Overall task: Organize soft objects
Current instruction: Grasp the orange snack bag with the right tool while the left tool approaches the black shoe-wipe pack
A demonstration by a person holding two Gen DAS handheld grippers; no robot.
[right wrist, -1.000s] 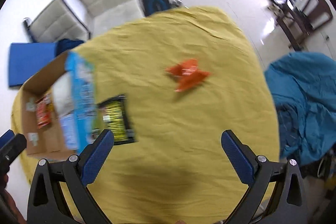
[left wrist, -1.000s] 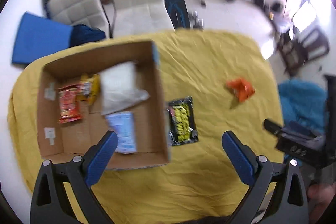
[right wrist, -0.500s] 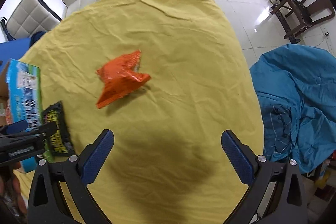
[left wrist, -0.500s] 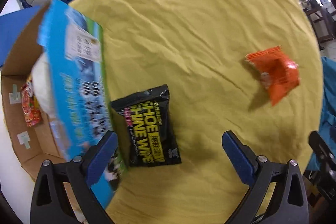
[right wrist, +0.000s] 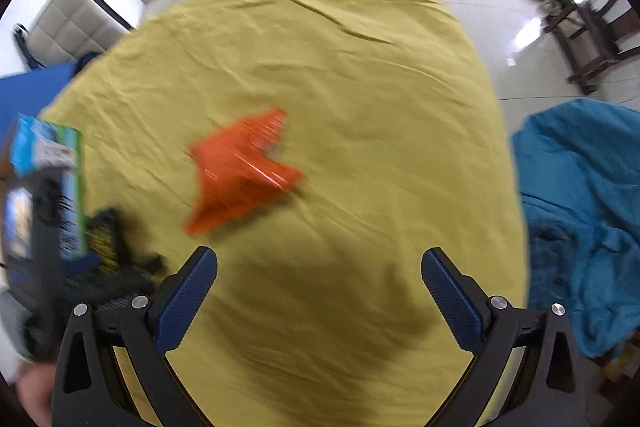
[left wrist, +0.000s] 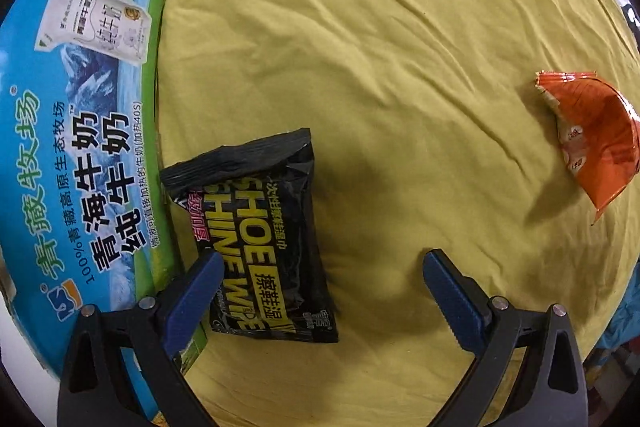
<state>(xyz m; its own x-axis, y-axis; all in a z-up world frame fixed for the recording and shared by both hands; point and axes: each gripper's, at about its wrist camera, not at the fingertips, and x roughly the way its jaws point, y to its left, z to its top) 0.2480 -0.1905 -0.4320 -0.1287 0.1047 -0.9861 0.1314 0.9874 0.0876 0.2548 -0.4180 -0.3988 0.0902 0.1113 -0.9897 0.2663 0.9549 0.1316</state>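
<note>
Left wrist view: my left gripper [left wrist: 320, 279] hangs low over the yellow cloth [left wrist: 380, 67], jaws spread wide, gripping nothing.
Black wipes packet [left wrist: 260, 243]: lies flat on the cloth, touching the blue carton [left wrist: 76, 147] on its left; my left pad overlaps its lower corner.
Right wrist view: my right gripper [right wrist: 319, 283] is spread wide too, empty.
Orange packet [right wrist: 236, 171]: blurred, on the cloth ahead of my fingers.

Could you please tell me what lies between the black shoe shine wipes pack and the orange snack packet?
Only bare, wrinkled yellow cloth lies between the shoe shine wipes pack and the orange snack packet; the left wrist view shows it clearly.
</note>
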